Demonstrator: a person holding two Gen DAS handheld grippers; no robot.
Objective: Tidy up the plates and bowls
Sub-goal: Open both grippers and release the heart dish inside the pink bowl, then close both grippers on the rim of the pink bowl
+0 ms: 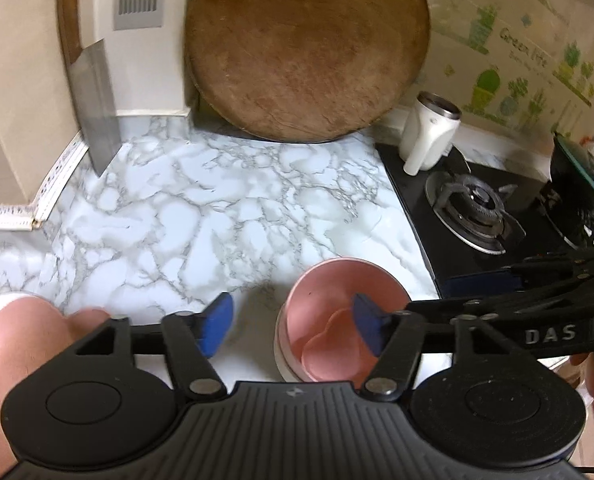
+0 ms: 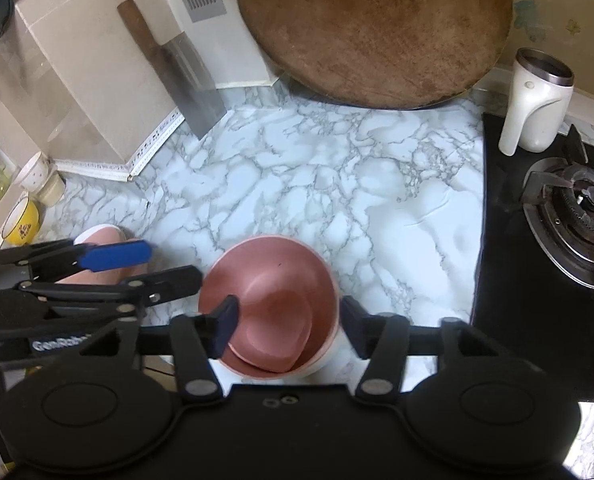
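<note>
Jaws wide on both grippers, right gripper (image 2: pixel 287 326) straddling pink bowl (image 2: pixel 271 280), left gripper (image 1: pixel 293 322) hovering beside it

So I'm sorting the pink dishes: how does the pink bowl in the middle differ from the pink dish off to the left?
The pink bowl sits upright with a small heart-shaped dish inside; the pink dish at left shows only its rounded outside and looks turned over. The bowl lies between the right gripper's open fingers; the left dish is partly hidden behind the left gripper. Both are glossy pink and rest on the marble counter.
</note>
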